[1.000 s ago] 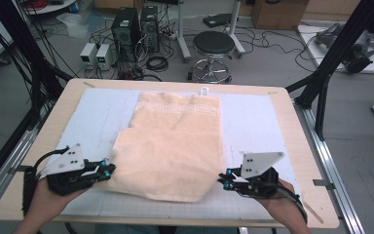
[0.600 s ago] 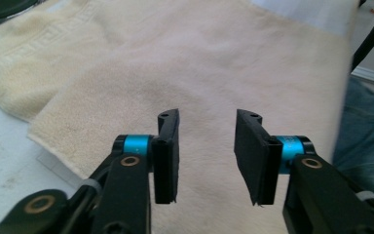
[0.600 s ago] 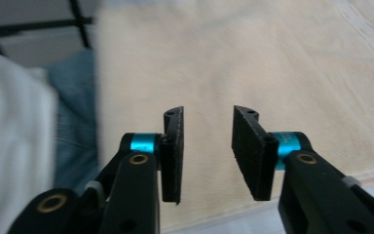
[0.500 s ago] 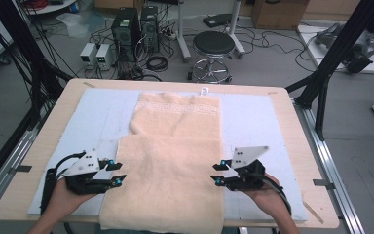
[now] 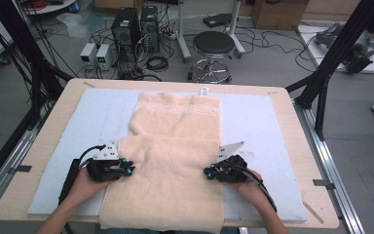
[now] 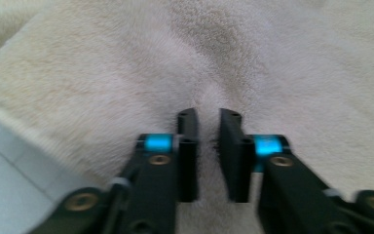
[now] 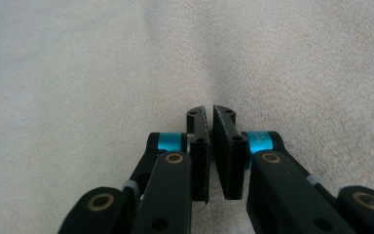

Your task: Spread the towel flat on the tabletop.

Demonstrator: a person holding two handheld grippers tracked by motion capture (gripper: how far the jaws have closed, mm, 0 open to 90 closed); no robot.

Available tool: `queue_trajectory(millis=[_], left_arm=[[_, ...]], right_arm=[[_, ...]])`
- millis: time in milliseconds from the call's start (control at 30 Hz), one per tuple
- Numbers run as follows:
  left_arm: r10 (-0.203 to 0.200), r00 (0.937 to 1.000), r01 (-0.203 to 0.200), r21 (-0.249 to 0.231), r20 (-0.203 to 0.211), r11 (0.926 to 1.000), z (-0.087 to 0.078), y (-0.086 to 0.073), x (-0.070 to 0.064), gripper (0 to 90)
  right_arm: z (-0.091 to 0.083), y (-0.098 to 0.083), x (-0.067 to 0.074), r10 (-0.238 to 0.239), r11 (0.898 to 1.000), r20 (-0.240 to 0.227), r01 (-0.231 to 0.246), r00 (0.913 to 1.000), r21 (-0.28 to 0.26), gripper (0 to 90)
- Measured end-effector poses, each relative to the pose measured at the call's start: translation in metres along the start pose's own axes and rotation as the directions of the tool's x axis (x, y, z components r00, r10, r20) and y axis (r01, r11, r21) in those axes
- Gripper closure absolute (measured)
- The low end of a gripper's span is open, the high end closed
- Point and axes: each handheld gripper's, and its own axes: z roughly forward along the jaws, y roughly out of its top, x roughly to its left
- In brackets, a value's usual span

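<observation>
a: what is seen on the table [image 5: 44, 161]?

b: a pale blue mat [image 5: 102, 112] is spread over most of it, and a cream towel [image 5: 175, 146] is laid down the middle of that mat. the far end of the towel is set near the table's far edge, with a patterned band across it; the near end is hung over the near edge. a doubled layer is seen over the near half, its fold line run across the towel from side to side.

a: and the grippers?

b: the left gripper [image 5: 126, 168] is placed at the towel's left edge and the right gripper [image 5: 209, 171] at its right edge, both toward the near edge of the table, each held in a hand.

a: how are the jaws set?

b: in the left gripper view the left gripper [image 6: 208, 117] has just been closed, its jaws brought close together on a pinch of towel. in the right gripper view the right gripper [image 7: 207, 113] has likewise just been closed, its jaws nearly met at the tips, with towel nipped between them.
</observation>
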Motion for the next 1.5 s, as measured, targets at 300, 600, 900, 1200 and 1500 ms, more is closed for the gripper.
queue_trajectory(millis=[300, 600, 900, 1200, 1500], left_arm=[[0.061, 0.9981, -0.060, -0.081, 0.009, 0.9949, -0.047, 0.005, -0.044, 85.2], [0.160, 0.9866, -0.151, -0.199, 0.032, 0.9683, -0.115, 0.018, -0.109, 79.0], [0.133, 0.9910, -0.130, -0.150, 0.012, 0.9800, -0.072, 0.007, -0.077, 60.7], [0.093, 0.9953, -0.093, 0.012, 0.026, 0.9956, -0.016, -0.005, -0.033, 55.3], [0.073, 0.9962, -0.074, 0.006, 0.047, 0.9973, -0.012, -0.013, -0.032, 83.0]], right_arm=[[-0.038, 0.005, 0.034, -0.067, 0.995, 0.001, 0.067, 0.9977, -0.073, 86.9], [-0.111, 0.019, 0.113, -0.218, 0.967, -0.001, 0.215, 0.9760, -0.138, 81.7], [-0.090, 0.015, 0.089, -0.177, 0.979, 0.040, 0.180, 0.9834, -0.099, 67.0], [-0.037, -0.005, 0.002, -0.012, 1.000, 0.162, 0.012, 0.9867, 0.000, 62.4], [-0.015, -0.008, -0.022, 0.043, 0.998, 0.112, -0.048, 0.9928, 0.041, 84.9]])
